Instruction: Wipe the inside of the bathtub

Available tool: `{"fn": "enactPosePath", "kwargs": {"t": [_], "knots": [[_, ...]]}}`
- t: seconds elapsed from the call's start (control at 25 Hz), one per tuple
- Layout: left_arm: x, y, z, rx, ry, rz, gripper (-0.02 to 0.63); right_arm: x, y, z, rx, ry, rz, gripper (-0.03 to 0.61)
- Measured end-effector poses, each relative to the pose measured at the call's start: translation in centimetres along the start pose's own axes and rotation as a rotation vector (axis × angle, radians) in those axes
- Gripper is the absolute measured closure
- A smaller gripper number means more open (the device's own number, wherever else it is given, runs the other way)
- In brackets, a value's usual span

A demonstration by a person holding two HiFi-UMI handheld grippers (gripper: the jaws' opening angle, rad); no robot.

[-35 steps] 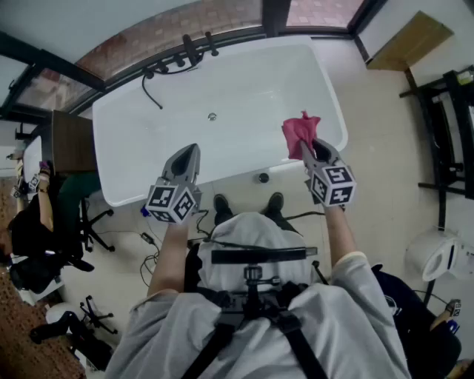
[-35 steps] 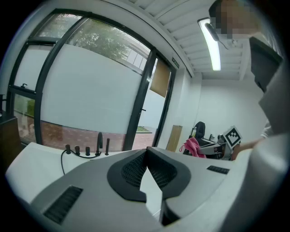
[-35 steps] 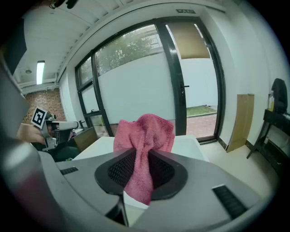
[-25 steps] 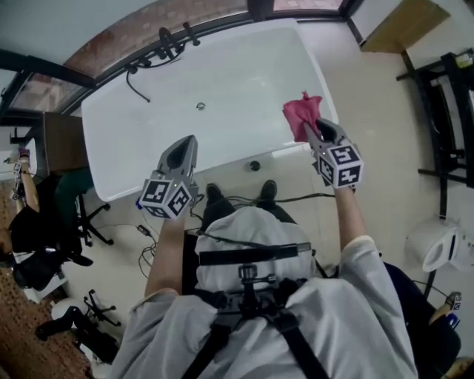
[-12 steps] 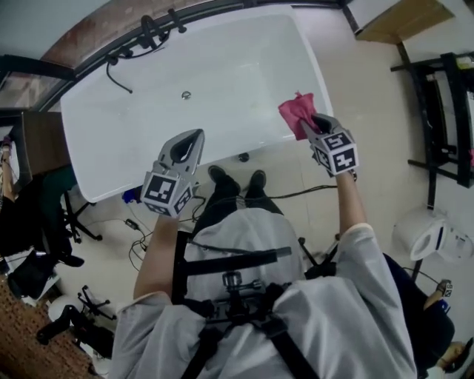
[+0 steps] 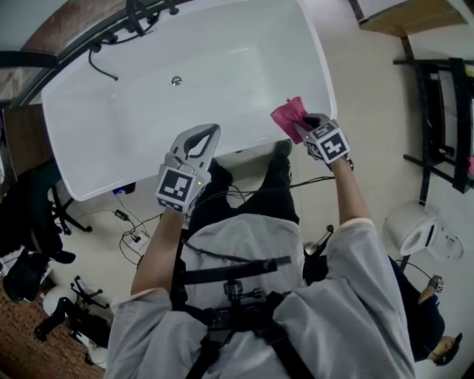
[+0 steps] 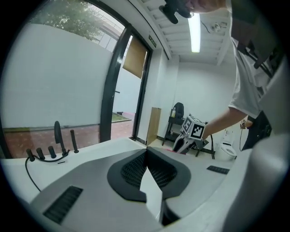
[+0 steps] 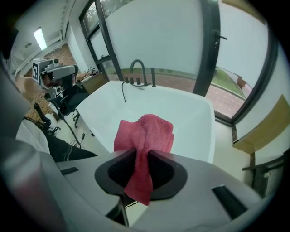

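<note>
The white bathtub [image 6: 111,126] lies crosswise in front of me in the head view, bare inside. My right gripper [image 6: 302,127] is shut on a pink cloth [image 6: 287,114] that hangs over the near rim at the tub's right end. In the right gripper view the cloth [image 8: 146,136] bunches up between the jaws, above the tub [image 8: 181,113]. My left gripper [image 6: 209,132] hovers over the near rim around the middle, jaws shut with nothing between them. In the left gripper view its tips [image 7: 146,152] meet, and the right gripper [image 7: 191,135] shows beyond them.
Black taps and a hose [image 6: 126,18] stand at the tub's far left corner, and a drain [image 6: 176,81] sits in its floor. Cables [image 6: 133,229] and office chairs [image 6: 29,244] lie to the left. A black rack [image 6: 444,111] and a white toilet [image 6: 415,233] are on the right.
The person has stepped closer to the tub and leaned over it. Both grippers have moved forward to the near rim, the right one still holding the cloth.
</note>
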State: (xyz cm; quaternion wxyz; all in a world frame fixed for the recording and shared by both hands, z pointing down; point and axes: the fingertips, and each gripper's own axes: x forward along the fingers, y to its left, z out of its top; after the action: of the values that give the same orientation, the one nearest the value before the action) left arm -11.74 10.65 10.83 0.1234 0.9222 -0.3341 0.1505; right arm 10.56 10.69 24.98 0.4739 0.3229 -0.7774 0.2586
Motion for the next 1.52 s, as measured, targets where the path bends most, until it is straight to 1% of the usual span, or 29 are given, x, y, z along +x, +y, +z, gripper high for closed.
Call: {"fn": "enactPosePath", "kwargs": {"t": [0.08,0.16,0.24,0.32,0.4,0.56,0.72,0.76,0.88,0.96,1.04,1.12,1.24,1.32,1.4,1.52], "knots": [[1.3,-0.5,-0.7,-0.013,0.017,0.023,0.611,2.1,-0.7,-1.3,-0.036,0.057,0.068,0.489],[3.0,-1.1,-1.5,0.013,0.022,0.038,0.611,4.3,-1.7,-2.5,-0.072,0.105,0.130,0.490],[4.7,-1.3,-2.9,0.030,0.044,0.060,0.611,6.6,-2.4,-3.2,-0.108,0.139,0.189,0.491],[6.4,-0.9,-4.9,0.008,0.078,0.092,0.611,9.1,-2.5,-3.6,-0.137,0.159,0.251,0.491],[8.0,-0.8,-7.0,-0.028,0.109,0.113,0.611,11.5,-2.5,-4.6,-0.143,0.189,0.310,0.491],[12.0,-1.5,-10.9,-0.073,0.164,0.118,0.611,15.3,-3.1,-6.9,-0.126,0.248,0.387,0.491],[16.0,-2.1,-13.9,-0.075,0.195,0.106,0.611,18.7,-4.1,-10.0,-0.130,0.352,0.427,0.491],[16.9,-2.1,-14.5,-0.086,0.202,0.107,0.611,19.3,-4.1,-10.5,-0.135,0.374,0.443,0.491],[19.2,-2.7,-16.7,-0.128,0.233,0.088,0.611,20.4,-3.7,-11.3,-0.150,0.426,0.496,0.491],[20.6,-3.1,-18.0,-0.117,0.251,0.057,0.611,21.0,-3.7,-11.6,-0.154,0.452,0.516,0.491],[21.7,-3.1,-18.9,-0.115,0.269,0.046,0.611,21.6,-3.6,-11.7,-0.154,0.475,0.540,0.490],[22.6,-3.2,-19.6,-0.111,0.286,0.036,0.611,22.1,-2.7,-11.8,-0.162,0.498,0.584,0.490],[23.4,-3.4,-20.6,-0.108,0.309,0.020,0.611,22.8,-0.8,-13.0,-0.225,0.572,0.643,0.491],[23.6,-3.5,-21.1,-0.112,0.319,0.012,0.611,23.3,-0.2,-13.8,-0.246,0.613,0.656,0.492],[23.8,-3.5,-21.4,-0.119,0.322,0.005,0.611,23.6,-0.4,-14.1,-0.215,0.638,0.657,0.495],[24.0,-3.8,-21.6,-0.130,0.326,-0.007,0.611,23.7,-2.2,-15.3,-0.170,0.695,0.609,0.503]]}}
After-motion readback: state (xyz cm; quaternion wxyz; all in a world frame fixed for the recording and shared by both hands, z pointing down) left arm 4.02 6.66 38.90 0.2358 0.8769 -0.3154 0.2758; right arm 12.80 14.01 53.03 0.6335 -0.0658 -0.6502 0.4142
